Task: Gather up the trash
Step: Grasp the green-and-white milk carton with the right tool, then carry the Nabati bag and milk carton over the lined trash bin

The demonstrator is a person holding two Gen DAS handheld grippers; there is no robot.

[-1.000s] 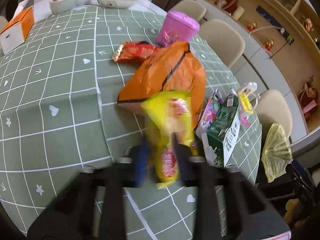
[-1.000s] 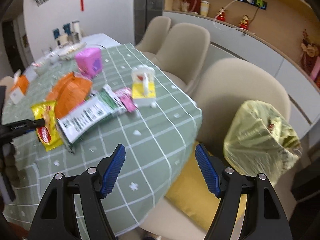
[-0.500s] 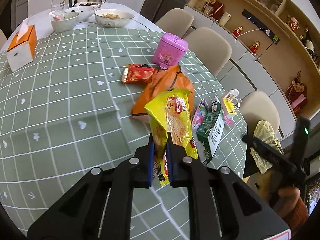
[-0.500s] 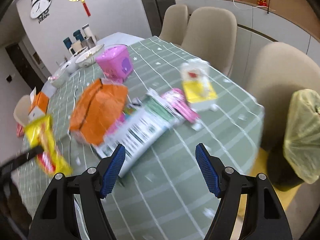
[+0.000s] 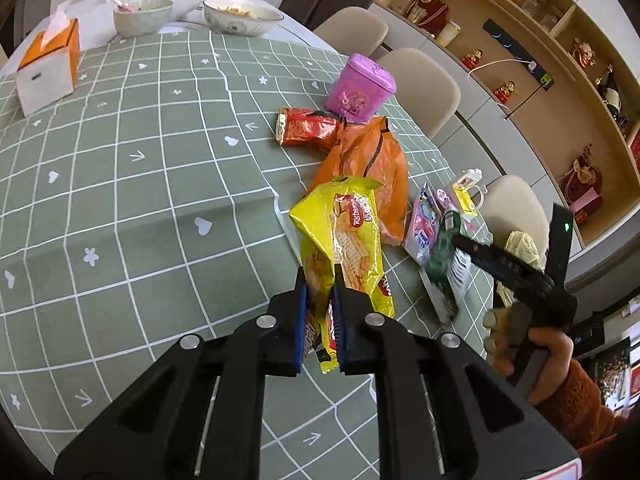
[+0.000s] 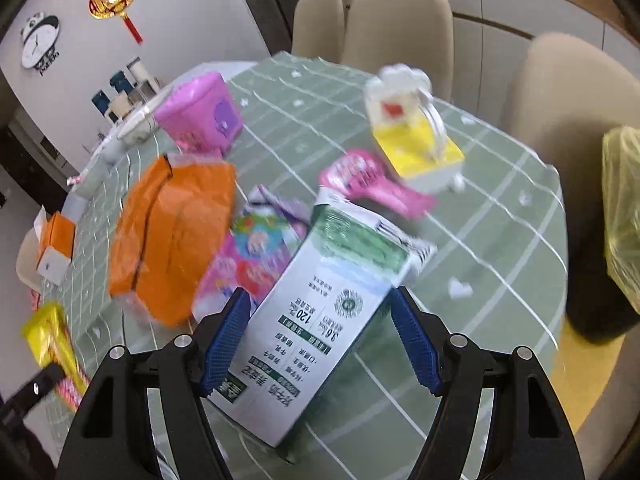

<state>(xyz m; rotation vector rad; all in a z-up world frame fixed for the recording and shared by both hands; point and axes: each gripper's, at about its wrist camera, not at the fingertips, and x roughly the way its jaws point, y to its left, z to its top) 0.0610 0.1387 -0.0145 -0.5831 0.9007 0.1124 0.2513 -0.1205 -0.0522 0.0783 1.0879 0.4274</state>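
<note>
My left gripper [image 5: 320, 312] is shut on a yellow biscuit wrapper [image 5: 344, 236] and holds it above the green checked tablecloth [image 5: 140, 200]; the wrapper also shows in the right wrist view [image 6: 48, 336]. My right gripper [image 6: 318, 340] is open, its blue pads either side of a green and white milk carton [image 6: 320, 320] lying on the table; the carton [image 5: 444, 264] and that gripper [image 5: 460, 242] show in the left wrist view. More trash lies near: an orange bag [image 6: 172, 232], a red wrapper [image 5: 308, 130], a colourful pink packet [image 6: 252, 260], a pink wrapper [image 6: 372, 184].
A pink tin [image 5: 360, 88], a yellow and white toy box [image 6: 412, 136], a tissue box [image 5: 48, 64] and bowls [image 5: 240, 16] stand on the table. Beige chairs [image 6: 400, 24] line the far side. A yellow bin bag [image 6: 624, 216] sits off the table edge at right.
My left gripper closed on the yellow wrapper and lifted it off the table. My right gripper swung from the bin bag towards the table and now straddles the milk carton.
</note>
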